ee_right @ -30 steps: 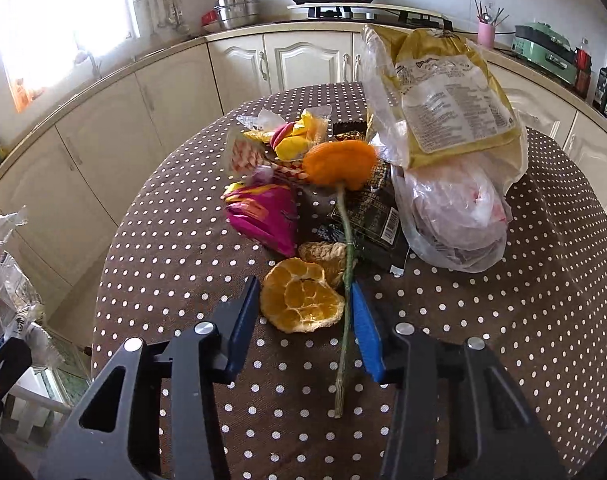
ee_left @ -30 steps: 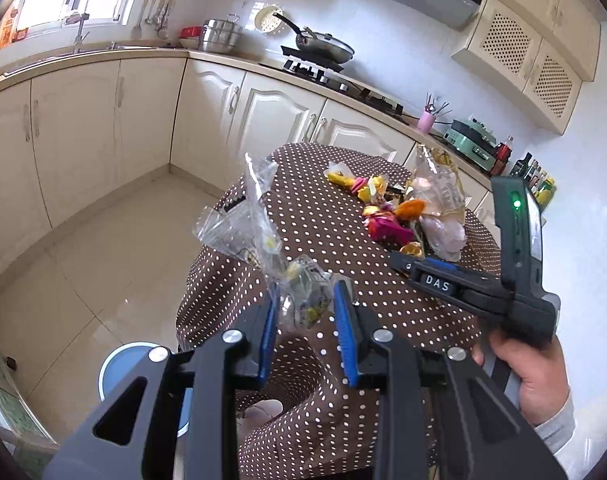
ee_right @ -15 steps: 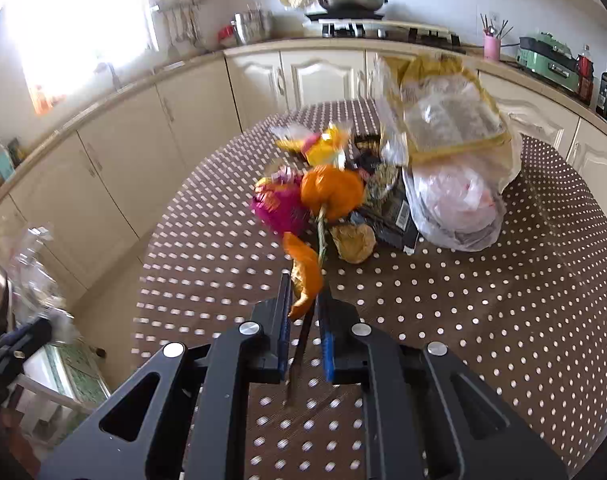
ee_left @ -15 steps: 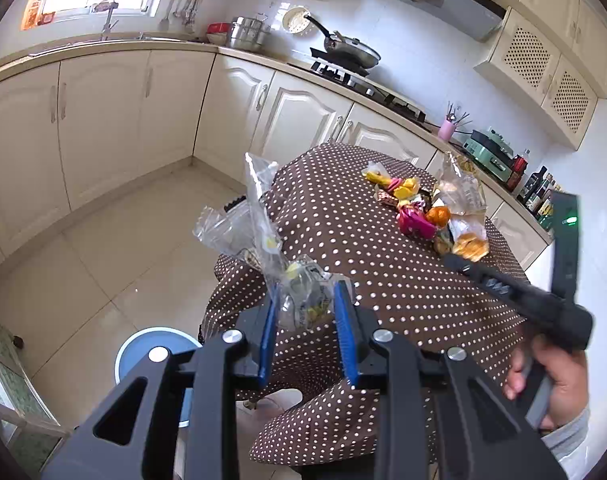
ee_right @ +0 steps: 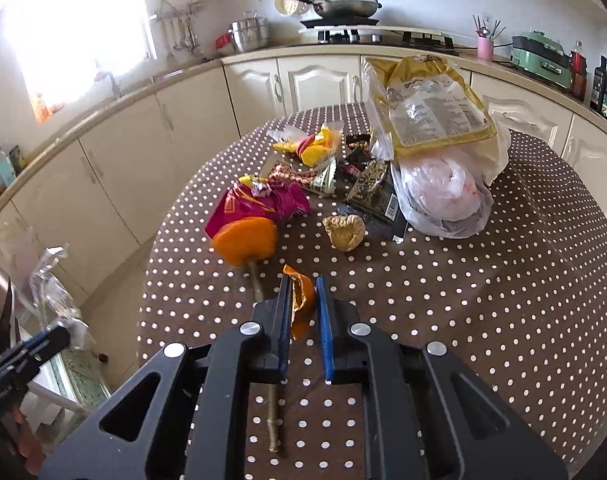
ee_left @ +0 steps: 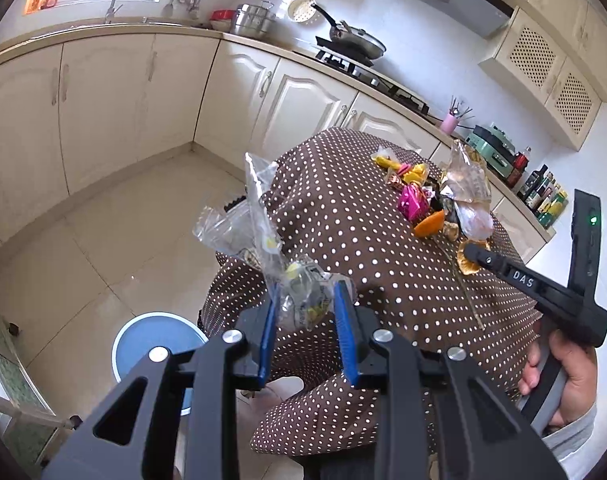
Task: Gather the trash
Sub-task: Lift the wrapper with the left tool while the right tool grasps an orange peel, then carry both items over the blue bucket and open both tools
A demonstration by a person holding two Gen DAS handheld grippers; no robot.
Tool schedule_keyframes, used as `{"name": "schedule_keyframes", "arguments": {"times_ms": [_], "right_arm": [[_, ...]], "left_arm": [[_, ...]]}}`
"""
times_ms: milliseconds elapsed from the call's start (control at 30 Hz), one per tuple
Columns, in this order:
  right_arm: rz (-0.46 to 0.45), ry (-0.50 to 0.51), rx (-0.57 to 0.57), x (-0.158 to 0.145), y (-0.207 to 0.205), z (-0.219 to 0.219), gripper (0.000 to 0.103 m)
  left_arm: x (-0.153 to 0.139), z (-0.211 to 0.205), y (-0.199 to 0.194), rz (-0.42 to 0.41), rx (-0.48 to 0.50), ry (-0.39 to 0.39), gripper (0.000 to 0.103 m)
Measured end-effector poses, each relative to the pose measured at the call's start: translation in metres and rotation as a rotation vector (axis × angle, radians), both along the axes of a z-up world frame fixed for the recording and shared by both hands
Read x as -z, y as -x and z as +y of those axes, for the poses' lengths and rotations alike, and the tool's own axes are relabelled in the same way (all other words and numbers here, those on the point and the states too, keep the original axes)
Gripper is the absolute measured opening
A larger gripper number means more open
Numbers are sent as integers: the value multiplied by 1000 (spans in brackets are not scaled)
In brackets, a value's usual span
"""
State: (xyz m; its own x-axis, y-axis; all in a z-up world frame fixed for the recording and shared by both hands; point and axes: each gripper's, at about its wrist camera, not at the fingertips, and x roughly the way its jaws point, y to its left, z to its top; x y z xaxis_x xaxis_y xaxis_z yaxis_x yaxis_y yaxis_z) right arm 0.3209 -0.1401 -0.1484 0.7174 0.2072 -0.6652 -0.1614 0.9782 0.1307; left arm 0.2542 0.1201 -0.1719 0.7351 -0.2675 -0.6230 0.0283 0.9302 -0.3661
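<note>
Carrying trash: left hand-held gripper (ee_left: 305, 312) clamped on a crumpled clear bag (ee_left: 263, 240) above the bin (ee_left: 151, 344); right hand-held gripper (ee_right: 303, 308) pinches orange peel (ee_right: 301, 300), lifted off the counter (ee_right: 463, 300).

Two wrist fisheyes, angled downward.
Left: off the table's (ee_left: 383, 264) near edge, facing floor and counters. Right: close above it. Shared: the trash pile (ee_right: 327, 184).

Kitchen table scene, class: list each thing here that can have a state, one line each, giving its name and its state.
Left claw: shut on the clear bag.
Clear bag: crumpled, held up off the table.
Right claw: shut on the orange peel.
Orange peel: pinched, lifted.
Orange flower: lying on the table.
Yellow bag: slumped, open.
Pan: on the stove.
</note>
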Motion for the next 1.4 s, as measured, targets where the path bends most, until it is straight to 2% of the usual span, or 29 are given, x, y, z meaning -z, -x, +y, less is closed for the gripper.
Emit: {"name": "schedule_keyframes", "arguments": {"times_ms": [167, 300, 467, 633, 767, 867, 1000, 1067, 1100, 1133, 1167, 1400], "right_arm": [[-71, -39, -95, -24, 19, 25, 11], [-63, -44, -236, -24, 24, 71, 11], [18, -25, -426, 12, 24, 150, 11], [106, 41, -554, 70, 19, 218, 11], [186, 93, -568, 123, 1, 243, 11], [208, 127, -551, 145, -9, 251, 11], [226, 146, -527, 166, -25, 256, 11], [239, 153, -518, 174, -35, 258, 11], [242, 154, -515, 180, -36, 262, 11], [251, 154, -510, 184, -40, 263, 11], [258, 150, -508, 184, -41, 261, 11], [281, 133, -524, 192, -46, 271, 11]], "left_arm": [[5, 7, 1, 6, 0, 18, 26], [13, 21, 3, 30, -31, 14, 26], [38, 56, 11, 108, -111, -15, 26], [74, 88, 12, 209, -178, -45, 26], [112, 105, 0, 304, -193, -28, 26], [145, 113, -21, 379, -172, -16, 26], [175, 123, -54, 440, -149, -9, 27], [181, 126, -64, 447, -152, -3, 30], [186, 130, -70, 469, -159, 6, 40], [190, 131, -74, 485, -170, 4, 54], [193, 133, -76, 492, -184, -3, 56], [193, 141, -74, 482, -216, -7, 56]]}}
